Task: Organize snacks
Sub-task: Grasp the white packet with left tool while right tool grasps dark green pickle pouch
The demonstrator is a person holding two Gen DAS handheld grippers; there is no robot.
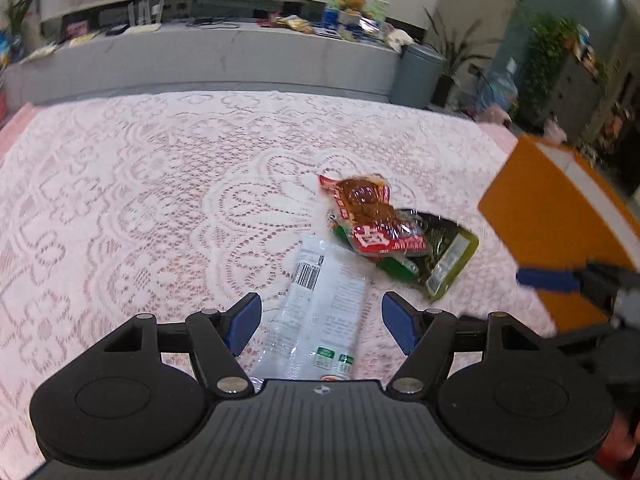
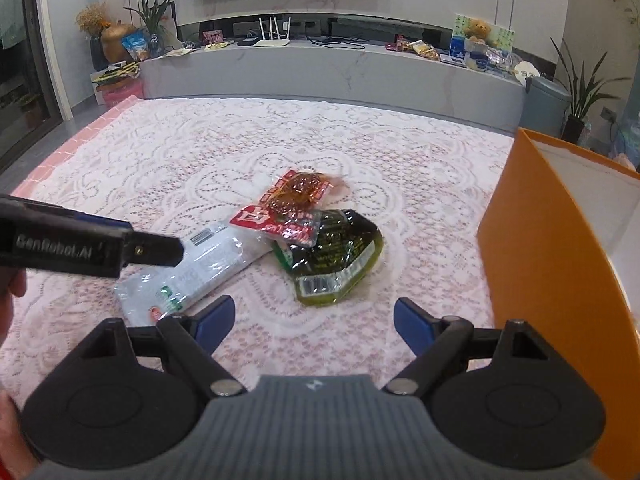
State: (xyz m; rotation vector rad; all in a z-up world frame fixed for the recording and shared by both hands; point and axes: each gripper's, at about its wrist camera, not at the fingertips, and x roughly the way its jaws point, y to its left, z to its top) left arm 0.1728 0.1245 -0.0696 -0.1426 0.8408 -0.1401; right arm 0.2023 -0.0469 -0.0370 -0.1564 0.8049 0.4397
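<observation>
Three snack packs lie together on the lace tablecloth (image 2: 200, 152). A long white pack (image 1: 324, 300) (image 2: 204, 264) lies nearest. A red pack with brown contents (image 1: 368, 212) (image 2: 292, 208) rests on a dark green pack (image 1: 436, 256) (image 2: 340, 256). My left gripper (image 1: 322, 320) is open, its blue pads either side of the white pack's near end, above it. My right gripper (image 2: 314, 322) is open over bare cloth, just short of the green pack. An orange box (image 1: 560, 216) (image 2: 560, 280) stands at the right.
The left gripper's arm crosses the left of the right wrist view over the white pack. Beyond the table runs a long grey TV bench (image 2: 340, 64) with clutter, a grey bin (image 2: 544, 104) and potted plants. A hand (image 2: 12, 284) shows at the left edge.
</observation>
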